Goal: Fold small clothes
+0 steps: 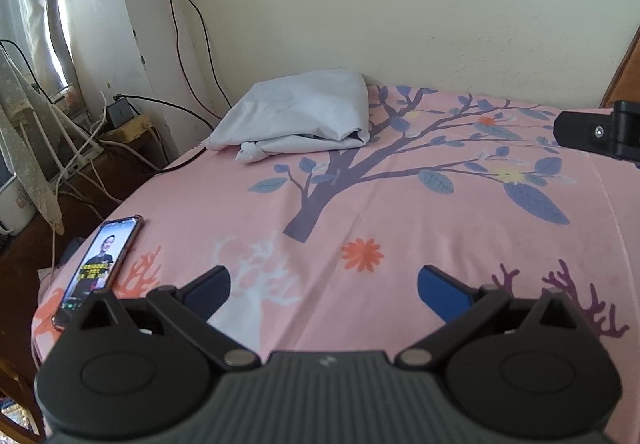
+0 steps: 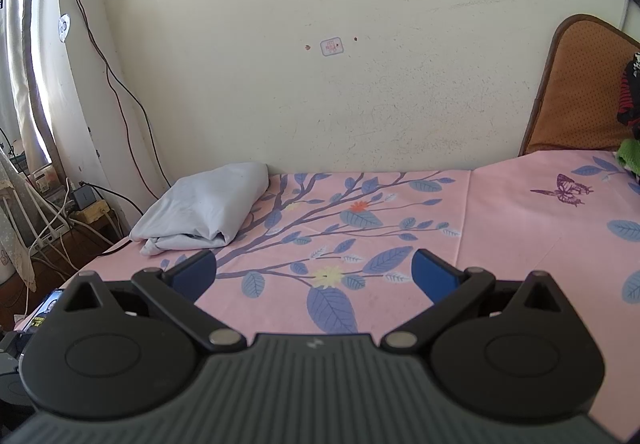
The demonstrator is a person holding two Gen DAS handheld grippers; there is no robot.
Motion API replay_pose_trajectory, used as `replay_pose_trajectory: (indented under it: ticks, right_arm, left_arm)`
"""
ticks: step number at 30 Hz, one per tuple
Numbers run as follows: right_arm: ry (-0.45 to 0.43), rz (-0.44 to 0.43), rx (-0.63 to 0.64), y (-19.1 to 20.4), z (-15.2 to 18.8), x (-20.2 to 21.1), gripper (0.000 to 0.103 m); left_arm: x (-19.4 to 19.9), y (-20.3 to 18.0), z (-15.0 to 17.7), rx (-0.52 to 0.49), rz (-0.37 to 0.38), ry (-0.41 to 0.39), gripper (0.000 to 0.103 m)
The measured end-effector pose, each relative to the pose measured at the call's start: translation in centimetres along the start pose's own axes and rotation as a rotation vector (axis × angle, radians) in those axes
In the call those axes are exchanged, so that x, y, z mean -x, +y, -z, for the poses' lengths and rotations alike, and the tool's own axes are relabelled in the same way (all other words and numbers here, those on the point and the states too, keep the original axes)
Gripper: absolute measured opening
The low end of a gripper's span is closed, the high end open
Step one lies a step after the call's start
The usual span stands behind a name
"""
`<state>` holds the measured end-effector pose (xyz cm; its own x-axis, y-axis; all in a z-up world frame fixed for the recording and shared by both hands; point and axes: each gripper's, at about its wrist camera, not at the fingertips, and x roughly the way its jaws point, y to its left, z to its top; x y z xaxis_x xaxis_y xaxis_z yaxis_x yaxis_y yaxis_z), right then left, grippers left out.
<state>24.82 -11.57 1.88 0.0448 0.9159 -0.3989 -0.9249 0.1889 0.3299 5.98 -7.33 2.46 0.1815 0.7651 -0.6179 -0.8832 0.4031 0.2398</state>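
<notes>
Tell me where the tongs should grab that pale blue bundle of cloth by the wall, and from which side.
Take the pale blue bundle at its near front edge, where the knotted corner and layered folds stick out toward the tongs. Come in low from the open bed side: the wall blocks the far side, and the smooth humped top offers nothing to pinch. Both the left tongs and right tongs are open.

cream wall [image 2: 280, 84], pink floral bed [image 1: 400, 284], perhaps curtains [image 1: 52, 4]

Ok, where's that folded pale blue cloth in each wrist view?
Left wrist: pale blue cloth sits upper centre-left, at the bed's far edge by the wall.
Right wrist: pale blue cloth sits left of centre, same far edge.
Shared landmark: the printed tree on the pink sheet, just right of it.
</notes>
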Motion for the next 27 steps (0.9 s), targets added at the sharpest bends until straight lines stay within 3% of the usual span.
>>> replay_pose_trajectory:
  ticks: [27]
  right_arm:
    - [-0.002,-0.001,-0.004,0.02,-0.09,0.16,0.103]
  left_arm:
    - [-0.16,-0.11,0.14,-0.018,-0.025,0.014,0.103]
